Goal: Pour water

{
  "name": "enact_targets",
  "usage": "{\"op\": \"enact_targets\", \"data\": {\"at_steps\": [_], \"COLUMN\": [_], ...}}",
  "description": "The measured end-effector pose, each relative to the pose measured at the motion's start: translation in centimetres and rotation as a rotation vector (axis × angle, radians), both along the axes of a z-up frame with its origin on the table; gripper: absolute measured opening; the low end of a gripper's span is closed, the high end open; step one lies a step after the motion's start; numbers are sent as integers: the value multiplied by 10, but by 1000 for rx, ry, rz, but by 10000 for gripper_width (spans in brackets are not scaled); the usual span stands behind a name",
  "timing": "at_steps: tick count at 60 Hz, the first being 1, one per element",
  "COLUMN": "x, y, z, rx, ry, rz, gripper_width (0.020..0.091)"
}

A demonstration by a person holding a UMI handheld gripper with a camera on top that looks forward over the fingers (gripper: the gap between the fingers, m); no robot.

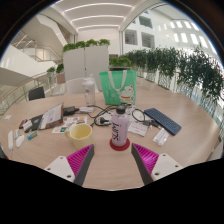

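Standing upright on the bench (150,150), the bottle (121,127) is seen just ahead of the fingers (72,160), centred on the gap between them and not yet touched. The gripper (112,160) is spread wide and nothing is held. A stiff, smooth, possibly slippery plastic body is judged likely, with some weight if filled, so a hold at mid-body below the cap is advised. A yellow cup (80,132) is set just beside the bottle.
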State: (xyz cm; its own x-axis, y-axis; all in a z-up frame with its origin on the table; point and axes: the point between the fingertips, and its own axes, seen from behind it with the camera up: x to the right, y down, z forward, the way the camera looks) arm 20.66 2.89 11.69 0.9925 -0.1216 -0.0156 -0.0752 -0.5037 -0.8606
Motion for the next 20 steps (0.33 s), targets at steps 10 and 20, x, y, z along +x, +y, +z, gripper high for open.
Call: {"op": "enact_targets", "data": {"at_steps": [10, 20], "x": [-36, -78], "y": [-88, -152], "z": [75, 118], "rx": [36, 62], "ry": [21, 73], "rz": [-114, -131], "gripper_width": [821, 815]}}
